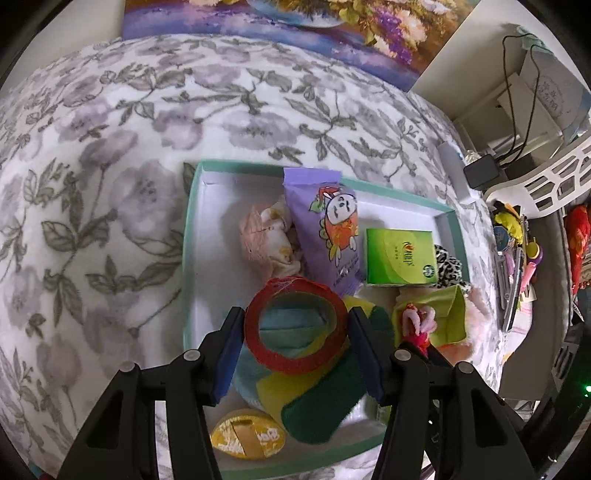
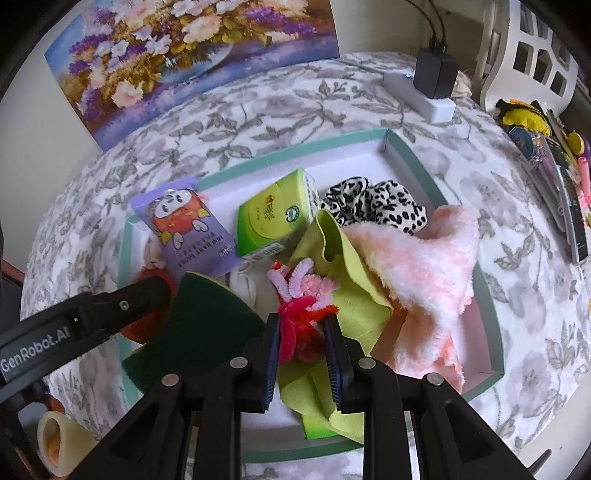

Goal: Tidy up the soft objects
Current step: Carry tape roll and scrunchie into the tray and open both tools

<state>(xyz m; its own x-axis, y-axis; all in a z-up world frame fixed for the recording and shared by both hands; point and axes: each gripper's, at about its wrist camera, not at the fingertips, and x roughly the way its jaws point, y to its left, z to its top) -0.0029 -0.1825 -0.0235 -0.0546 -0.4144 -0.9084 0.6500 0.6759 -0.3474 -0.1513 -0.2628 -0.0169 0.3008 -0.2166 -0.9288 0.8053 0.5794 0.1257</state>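
Fingers of the left gripper (image 1: 295, 336) grip a red ring (image 1: 295, 325) w/ a yellow inner face, pads pressed on both its sides, over the near part of a shallow teal-edged box (image 1: 192, 206). Left wrist view: under the ring lie a green-and-yellow sponge (image 1: 317, 410) and smth pale blue, poss. cloth, hard to tell. Gold oval item (image 1: 247, 435) sits near the box's near rim. Farther in: purple wipes pack (image 1: 328, 232) leaning upright, cream-pink soft lump (image 1: 266, 236) to its left, green carton (image 1: 400, 256) to its right, leopard-print scrunchie (image 1: 448, 266) just beyond the carton on the right. Box rests on a floral grey-white cloth (image 1: 110, 166); flower painting (image 1: 295, 22) stands at the far edge.

Right wrist view: right gripper (image 2: 301, 328) fingers nearly closed, clamped on a pink-and-red fuzzy pipe-cleaner figure (image 2: 299, 299), held above a lime-green cloth (image 2: 343, 280) inside the box. Pink-white fluffy towel (image 2: 421, 280) lies to the right, draped over the box's right rim. Scrunchie sits far-right in the box, carton and wipes pack far-centre and far-left. Dark green sponge face is near-left, w/ the left gripper's black arm reaching in over it from the left. White power strip (image 2: 424, 96) w/ a black adapter (image 2: 436, 74) sits on the cloth beyond the box.
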